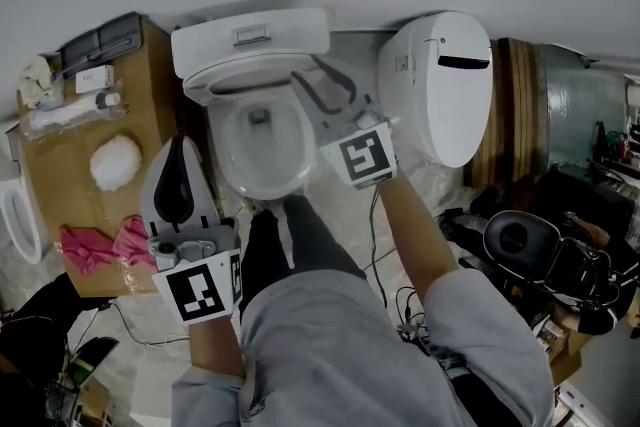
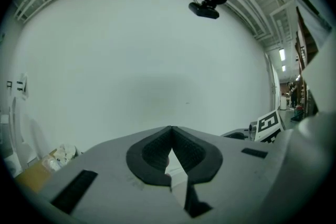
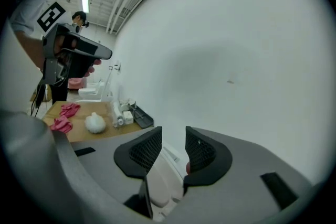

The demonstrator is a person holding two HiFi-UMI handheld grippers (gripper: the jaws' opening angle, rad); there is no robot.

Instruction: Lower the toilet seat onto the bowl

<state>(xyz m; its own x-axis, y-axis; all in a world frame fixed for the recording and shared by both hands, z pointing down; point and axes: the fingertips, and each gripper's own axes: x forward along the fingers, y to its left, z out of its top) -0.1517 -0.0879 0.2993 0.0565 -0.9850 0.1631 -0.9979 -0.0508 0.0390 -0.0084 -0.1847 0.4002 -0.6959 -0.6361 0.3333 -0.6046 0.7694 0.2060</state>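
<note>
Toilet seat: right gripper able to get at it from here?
Probably yes. The right gripper hangs close over the right side of the toilet seat, jaws open and empty, nothing visibly in the way.

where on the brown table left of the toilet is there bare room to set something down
Bare patch on the brown table between the white puff and pink cloths. Its far end is crowded: black tray, white containers.

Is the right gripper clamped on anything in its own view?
No, the right gripper stands open, with only the white toilet showing through its gap.
</note>
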